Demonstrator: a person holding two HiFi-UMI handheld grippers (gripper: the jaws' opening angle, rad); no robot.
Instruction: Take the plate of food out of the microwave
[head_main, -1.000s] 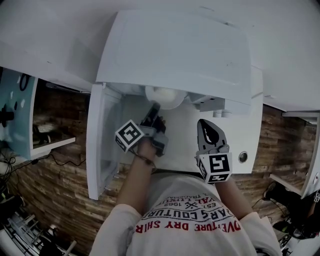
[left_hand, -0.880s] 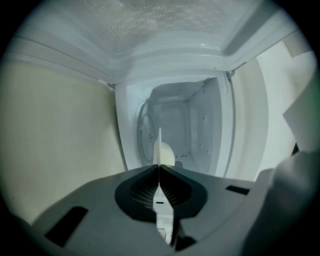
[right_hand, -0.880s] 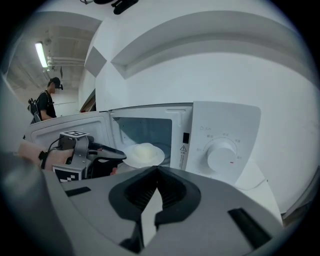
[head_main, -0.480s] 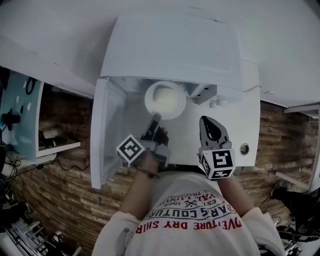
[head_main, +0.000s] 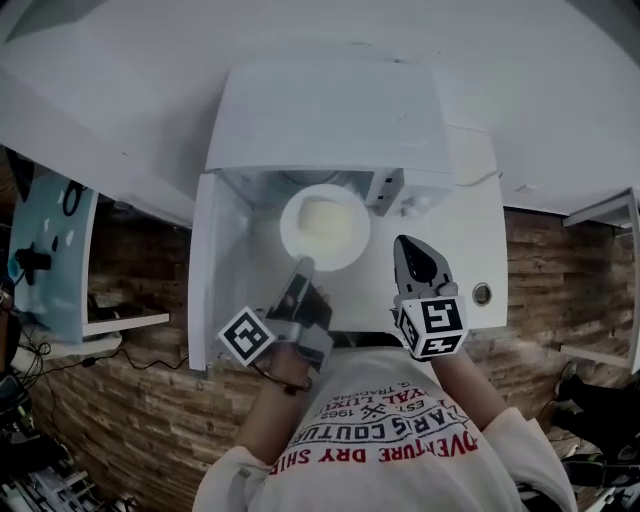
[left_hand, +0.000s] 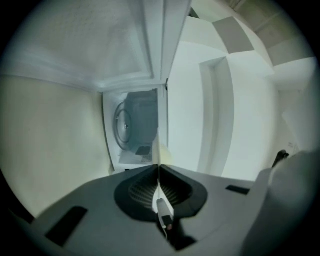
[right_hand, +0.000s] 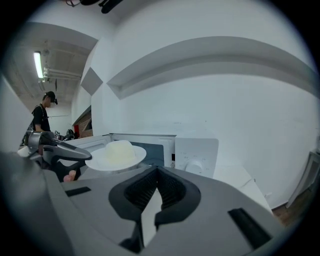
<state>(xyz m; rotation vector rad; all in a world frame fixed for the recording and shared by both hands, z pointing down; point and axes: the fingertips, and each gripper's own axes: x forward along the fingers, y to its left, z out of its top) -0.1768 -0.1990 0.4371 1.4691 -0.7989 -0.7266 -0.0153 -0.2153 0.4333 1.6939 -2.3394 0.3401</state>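
Observation:
A white plate (head_main: 324, 226) with a pale mound of food hangs in front of the open white microwave (head_main: 330, 115), outside its cavity. My left gripper (head_main: 300, 268) is shut on the plate's near rim. In the left gripper view the plate (left_hand: 158, 150) shows edge-on as a thin line between the closed jaws, and the cavity with its glass turntable (left_hand: 125, 125) lies beyond. My right gripper (head_main: 408, 246) hovers to the plate's right, shut and holding nothing. The right gripper view shows the plate (right_hand: 116, 154) level, held by the left gripper (right_hand: 86, 159).
The microwave door (head_main: 212, 270) stands swung open at the left. The control panel with a knob (right_hand: 195, 152) is on the microwave's right side. The white counter (head_main: 470, 250) ends just before my body. A person (right_hand: 42, 117) stands far off at the left.
My left gripper has drawn back toward me with the plate, which has come out of the microwave cavity. The right gripper has stayed about where it was.

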